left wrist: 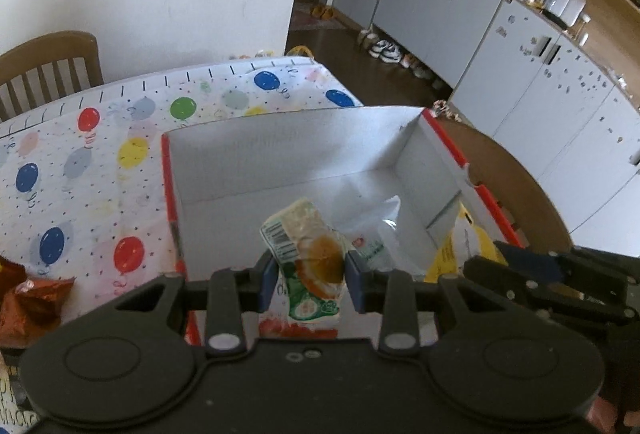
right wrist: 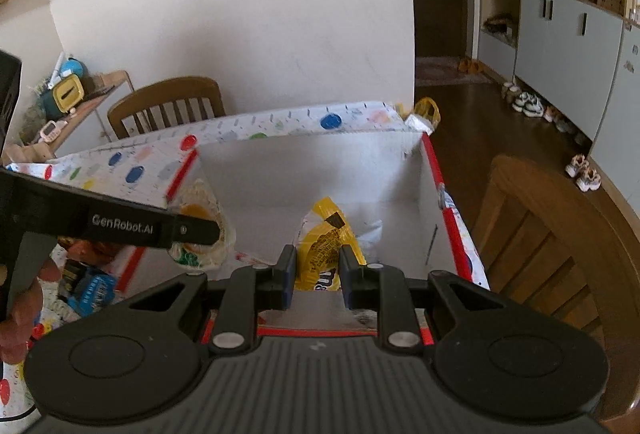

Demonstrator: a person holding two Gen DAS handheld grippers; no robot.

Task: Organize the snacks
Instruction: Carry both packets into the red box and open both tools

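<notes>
A white cardboard box point(left wrist: 248, 154) with red edges stands open on the balloon-print tablecloth. My left gripper point(left wrist: 311, 280) is shut on a green-and-orange snack packet point(left wrist: 310, 254) and holds it over the box's near side. Beside it, my right gripper point(right wrist: 317, 276) is shut on a yellow M&M's bag point(right wrist: 326, 238), also over the box point(right wrist: 320, 170). In the right wrist view the left gripper's arm point(right wrist: 132, 224) crosses at left with its snack packet point(right wrist: 200, 234) hanging below. A clear wrapper point(left wrist: 380, 230) lies on the box floor.
An orange-red foil bag point(left wrist: 28, 298) lies on the tablecloth point(left wrist: 80, 162) left of the box; a blue packet point(right wrist: 90, 294) sits nearby. Wooden chairs stand behind the table point(right wrist: 168, 102) and at right point(right wrist: 532, 242). Grey cabinets line the far wall.
</notes>
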